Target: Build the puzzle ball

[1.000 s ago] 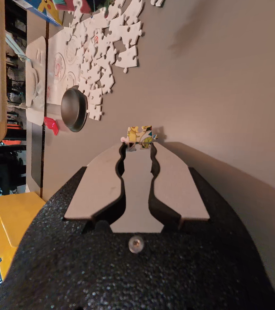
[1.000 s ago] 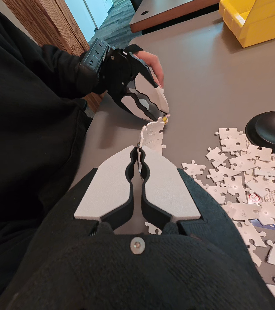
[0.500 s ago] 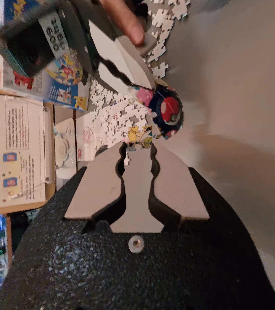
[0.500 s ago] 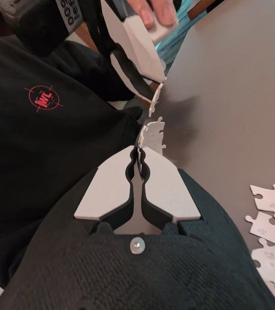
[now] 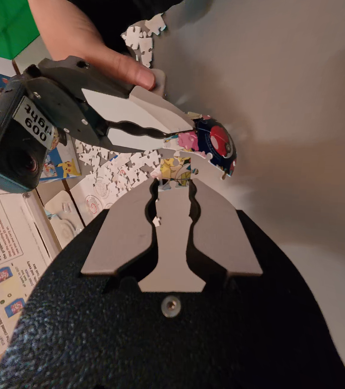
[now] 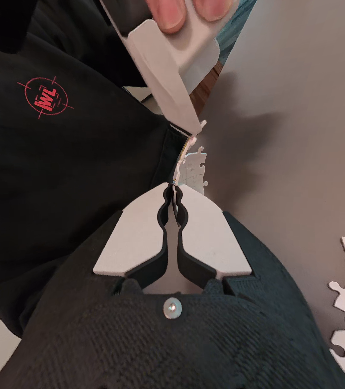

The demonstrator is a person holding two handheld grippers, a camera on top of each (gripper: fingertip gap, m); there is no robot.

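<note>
Above the grey tabletop [image 5: 283, 63], the right claw [image 5: 167, 134] is clamped on a curved, partly built puzzle-ball section [image 5: 215, 143] showing a red-and-white ball on dark blue. Just beside it, the left claw [image 5: 172, 181] pinches a single yellow-patterned piece [image 5: 175, 168] across its tips, the piece's edge meeting the section. Loose white-backed pieces [image 5: 125, 162] lie scattered on the tabletop behind.

At frame centre, the right gripper [image 6: 174, 185] has its jaws clamped on a curved puzzle section [image 6: 195, 168]; the left gripper [image 6: 195, 131] brings a piece [image 6: 188, 146] against it from above.
</note>
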